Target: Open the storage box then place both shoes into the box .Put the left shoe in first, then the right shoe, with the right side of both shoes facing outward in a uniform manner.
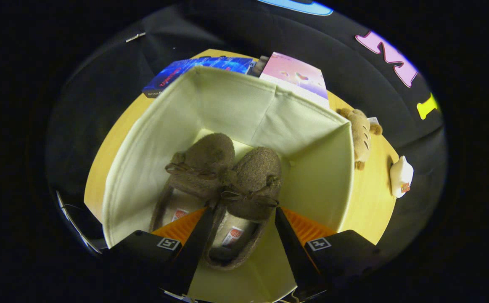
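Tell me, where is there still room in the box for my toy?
Bare floor shows to the right of the right shoe, up to the box wall, and in the far corners beyond both toes. Around the left shoe it is crowded. The open gripper straddles the right shoe's heel.

This is a recording booth dressed up as a home corner, not a lived-in room. Black cloth (pixel 114 71) hangs as the wall all round a small yellow tabletop (pixel 370 202). On the tabletop sit household odds and ends: a pale fabric storage box (pixel 311 139) with a pair of brown fuzzy slippers (pixel 227 176) inside, a soft toy (pixel 360 136), a small white object (pixel 400 176), and flat printed packages, one blue (pixel 194 69) and one pink (pixel 297 75).
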